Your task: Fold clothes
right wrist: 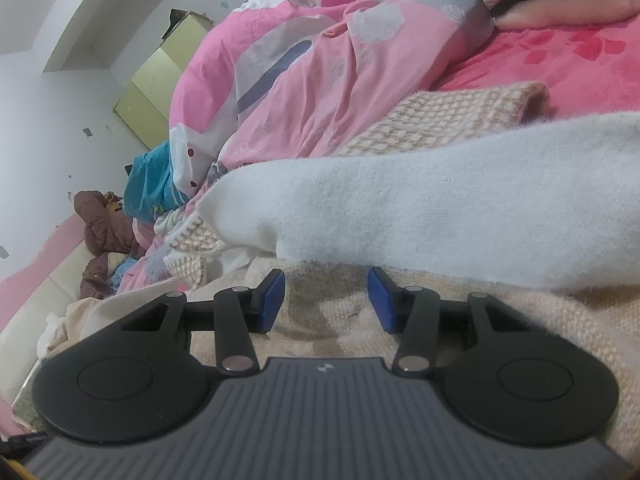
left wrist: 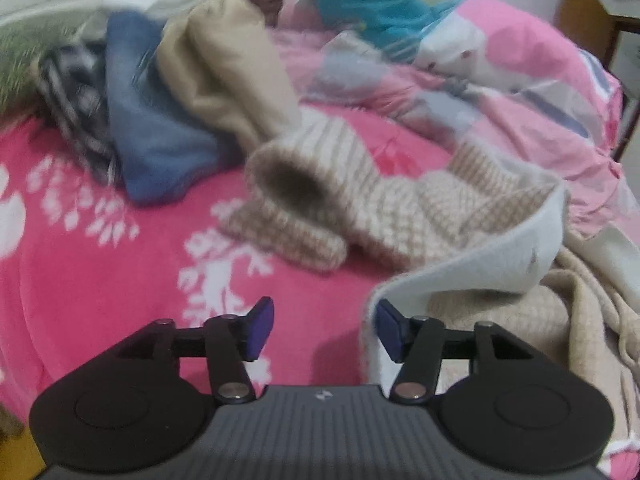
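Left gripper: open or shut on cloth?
Open. The left gripper shows pink blanket in the gap between its pads; the white sweater edge lies beside one pad, not pinched.

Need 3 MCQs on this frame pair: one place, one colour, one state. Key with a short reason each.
1. Where does the blue denim garment lie?
A. left of the beige garment
B. on the sweater
C. on the floor

2. What colour is the bedsheet under the left gripper?
A. green
B. pink with white print
C. plain grey

3. How do the right gripper jaws stand?
A. shut on the sweater
B. shut on nothing
C. apart, nothing between the pads

Key: 1 A, it lies beside it in the pile; 2 B, white leaf print on pink; 3 C, knit blanket shows through the gap.
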Demonstrator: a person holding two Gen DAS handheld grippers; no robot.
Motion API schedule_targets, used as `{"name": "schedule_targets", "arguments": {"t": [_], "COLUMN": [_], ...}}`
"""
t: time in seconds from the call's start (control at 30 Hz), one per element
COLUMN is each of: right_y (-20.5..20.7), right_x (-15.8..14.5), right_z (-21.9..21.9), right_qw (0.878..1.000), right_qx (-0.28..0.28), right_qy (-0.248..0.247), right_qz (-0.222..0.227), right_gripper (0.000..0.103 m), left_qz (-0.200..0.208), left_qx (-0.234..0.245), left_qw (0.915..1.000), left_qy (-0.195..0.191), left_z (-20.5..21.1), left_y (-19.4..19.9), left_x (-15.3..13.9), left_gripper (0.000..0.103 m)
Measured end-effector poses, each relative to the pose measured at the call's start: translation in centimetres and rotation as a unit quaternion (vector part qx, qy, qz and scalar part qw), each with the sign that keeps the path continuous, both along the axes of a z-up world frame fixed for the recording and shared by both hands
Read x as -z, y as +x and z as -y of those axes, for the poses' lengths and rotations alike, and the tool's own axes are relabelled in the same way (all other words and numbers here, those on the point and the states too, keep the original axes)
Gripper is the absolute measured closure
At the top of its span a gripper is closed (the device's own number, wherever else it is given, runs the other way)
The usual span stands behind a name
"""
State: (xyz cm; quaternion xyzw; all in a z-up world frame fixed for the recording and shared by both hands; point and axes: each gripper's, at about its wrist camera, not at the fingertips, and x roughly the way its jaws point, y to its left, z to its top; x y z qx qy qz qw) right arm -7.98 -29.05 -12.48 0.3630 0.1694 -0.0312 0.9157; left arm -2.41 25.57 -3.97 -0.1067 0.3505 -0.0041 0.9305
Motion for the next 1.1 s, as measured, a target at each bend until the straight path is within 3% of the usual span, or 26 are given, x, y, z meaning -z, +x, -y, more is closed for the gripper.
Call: {"name": "schedule_targets", "arguments": {"t": [0.1, 0.23, 0.43, 0.6, 0.7, 0.87, 1.0, 1.1], "right_y": [0.0, 0.0, -0.6, 2.0, 5.8, 15.7, 22.4, 26.1], "right_x": [0.0, -0.6, -3.3, -8.7, -11.5, -11.3, -9.1, -7.3], "right_z": [-0.1, -1.0, -3.1, -4.6, -5.6, -6.8, -7.9, -8.1], "right_qw": [1.000, 0.999, 0.992, 0.981, 0.965, 0.936, 0.913, 0.902], "right_qx": [-0.001, -0.011, -0.061, -0.115, -0.142, -0.179, -0.216, -0.226], "right_qy": [-0.006, -0.036, -0.102, -0.159, -0.219, -0.285, -0.287, -0.275], "right_qz": [-0.001, -0.011, -0.034, -0.002, 0.008, -0.101, -0.192, -0.244], "right_gripper": [0.057, 0.046, 0.030, 0.020, 0.013, 0.011, 0.011, 0.011], "left_qz": [0.031, 0.076, 0.102, 0.103, 0.102, 0.073, 0.039, 0.001], "left_qx": [0.022, 0.027, 0.024, 0.105, 0.165, 0.241, 0.271, 0.259], "left_qw": [0.9992, 0.9965, 0.9945, 0.9887, 0.9809, 0.9662, 0.9533, 0.9507], "left_qy": [0.015, 0.020, 0.001, -0.028, -0.018, 0.056, 0.128, 0.171], "left_z": [0.7, 0.3, -1.7, 1.6, 5.9, 13.9, 18.6, 20.2], "left_y": [0.1, 0.0, 0.6, 4.5, 7.1, 11.3, 14.1, 16.4], "left_x": [-1.1, -2.5, -3.6, -3.7, -3.5, -2.4, -0.6, 1.3], "left_gripper": [0.040, 0.028, 0.027, 0.025, 0.015, 0.013, 0.014, 0.028]}}
